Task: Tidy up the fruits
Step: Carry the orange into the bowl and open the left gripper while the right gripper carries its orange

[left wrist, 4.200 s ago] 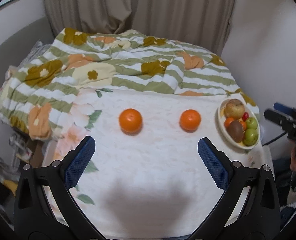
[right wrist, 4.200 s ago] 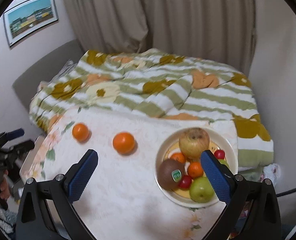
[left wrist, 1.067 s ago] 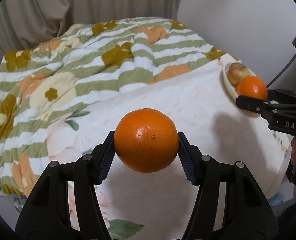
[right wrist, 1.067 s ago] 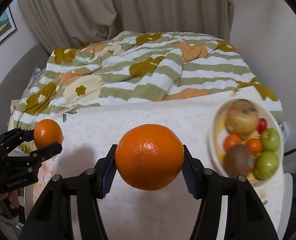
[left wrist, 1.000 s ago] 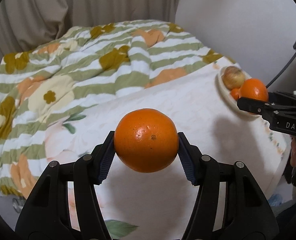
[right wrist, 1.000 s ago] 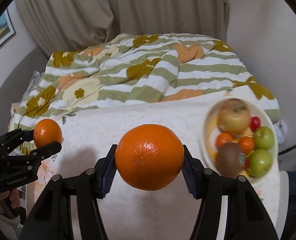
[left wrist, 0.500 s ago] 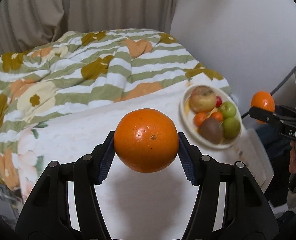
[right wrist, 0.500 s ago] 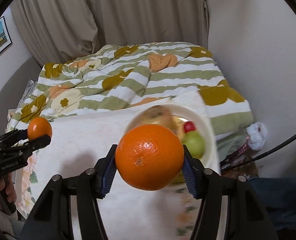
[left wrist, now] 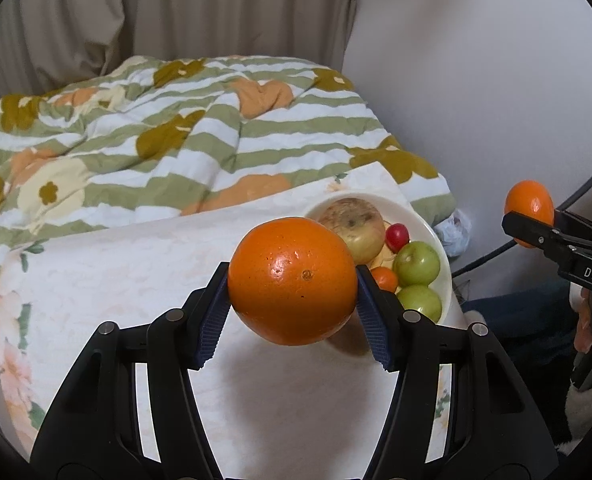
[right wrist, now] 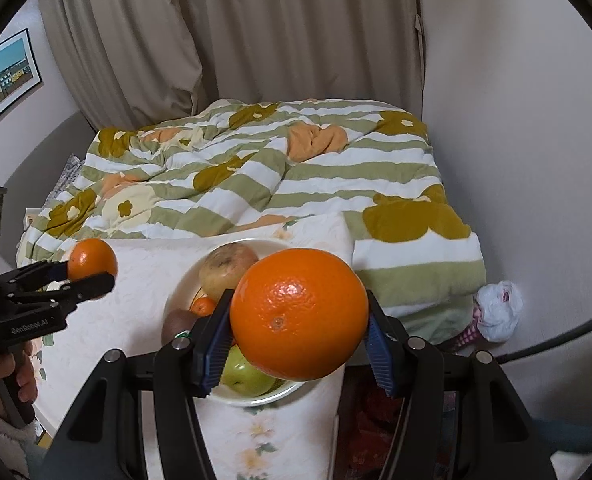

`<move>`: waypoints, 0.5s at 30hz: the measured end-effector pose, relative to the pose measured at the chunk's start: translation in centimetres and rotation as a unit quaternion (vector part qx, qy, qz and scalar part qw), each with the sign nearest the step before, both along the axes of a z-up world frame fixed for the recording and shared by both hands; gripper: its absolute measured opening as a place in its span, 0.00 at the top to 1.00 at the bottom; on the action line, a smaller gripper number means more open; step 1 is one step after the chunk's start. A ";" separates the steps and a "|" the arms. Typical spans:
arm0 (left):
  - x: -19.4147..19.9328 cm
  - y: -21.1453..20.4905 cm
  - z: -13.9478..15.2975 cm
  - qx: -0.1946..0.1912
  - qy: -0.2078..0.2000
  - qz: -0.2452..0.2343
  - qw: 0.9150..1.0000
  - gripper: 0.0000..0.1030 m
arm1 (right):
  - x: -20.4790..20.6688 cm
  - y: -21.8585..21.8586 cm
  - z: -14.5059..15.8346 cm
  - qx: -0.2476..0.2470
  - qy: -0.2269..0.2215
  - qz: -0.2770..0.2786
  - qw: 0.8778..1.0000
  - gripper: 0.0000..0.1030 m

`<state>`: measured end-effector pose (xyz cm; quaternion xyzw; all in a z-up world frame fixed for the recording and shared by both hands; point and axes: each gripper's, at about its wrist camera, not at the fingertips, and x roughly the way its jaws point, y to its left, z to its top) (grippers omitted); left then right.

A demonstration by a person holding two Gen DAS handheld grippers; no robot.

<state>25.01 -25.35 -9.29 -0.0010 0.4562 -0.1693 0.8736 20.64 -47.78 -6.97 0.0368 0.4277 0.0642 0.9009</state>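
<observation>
Fruit bowl (right wrist: 176, 300) sits at the desk's (left wrist: 116, 280) far right corner, already crowded. Right gripper (right wrist: 296, 354), fingers pinching an orange (right wrist: 299, 314), hangs over the bowl, nearer. Left gripper (left wrist: 294, 316) pinches another orange (left wrist: 292, 286) just short of the rim.
</observation>
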 end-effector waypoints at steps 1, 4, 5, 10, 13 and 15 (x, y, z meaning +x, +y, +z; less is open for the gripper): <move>0.4 -0.5 -0.3 0.001 0.004 -0.001 1.000 0.35 | 0.3 -0.3 -0.2 0.002 0.000 0.002 1.000 0.46; 1.5 -1.6 -1.4 0.002 0.015 -0.002 1.000 0.35 | 1.2 -1.0 -0.8 0.010 0.001 0.006 1.000 0.46; 2.0 -1.8 -1.9 -0.001 0.022 -0.002 1.000 0.35 | 1.5 -1.1 -1.0 0.012 0.002 0.007 1.000 0.46; 3.7 -2.5 -3.9 -0.002 0.047 -0.005 0.999 0.35 | 2.7 -1.4 -2.1 0.021 0.011 0.015 1.000 0.46; 4.4 -2.9 -5.0 0.001 0.058 -0.009 0.998 0.35 | 3.2 -1.5 -2.7 0.025 0.016 0.019 0.999 0.46; 4.8 -3.1 -5.6 0.003 0.063 -0.011 0.998 0.35 | 3.5 -1.6 -3.1 0.024 0.019 0.019 0.999 0.46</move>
